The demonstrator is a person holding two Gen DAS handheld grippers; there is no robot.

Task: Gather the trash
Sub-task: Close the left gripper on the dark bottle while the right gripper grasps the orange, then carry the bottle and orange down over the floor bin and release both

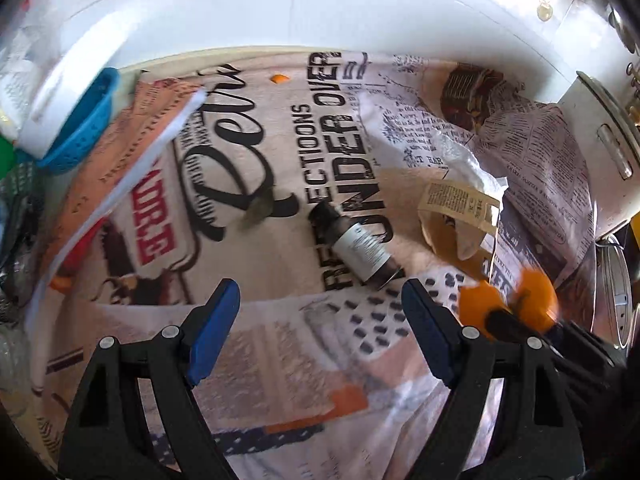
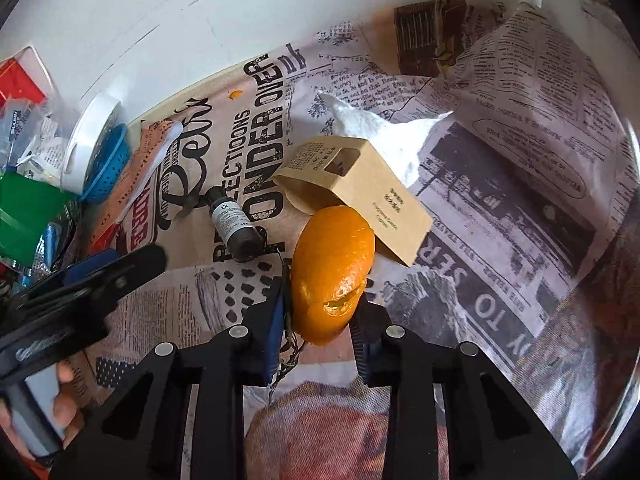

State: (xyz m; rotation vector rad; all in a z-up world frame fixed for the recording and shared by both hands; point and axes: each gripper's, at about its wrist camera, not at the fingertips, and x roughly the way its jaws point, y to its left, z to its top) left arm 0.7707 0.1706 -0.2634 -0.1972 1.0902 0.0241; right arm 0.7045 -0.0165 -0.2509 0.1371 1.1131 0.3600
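Note:
My right gripper is shut on a piece of orange peel, held just above the newspaper-print cloth; the same peel shows at the right of the left wrist view. My left gripper stands open and empty, a little short of a small dark bottle lying on its side. That bottle lies left of the peel. A brown cardboard sleeve and a crumpled white tissue lie behind the peel. A tiny orange scrap sits near the cloth's far edge.
A blue perforated basket and a white tub stand at the left, with green and red packaging beside them. A metal pot and a white appliance bound the right side. A dried leaf lies left of the bottle.

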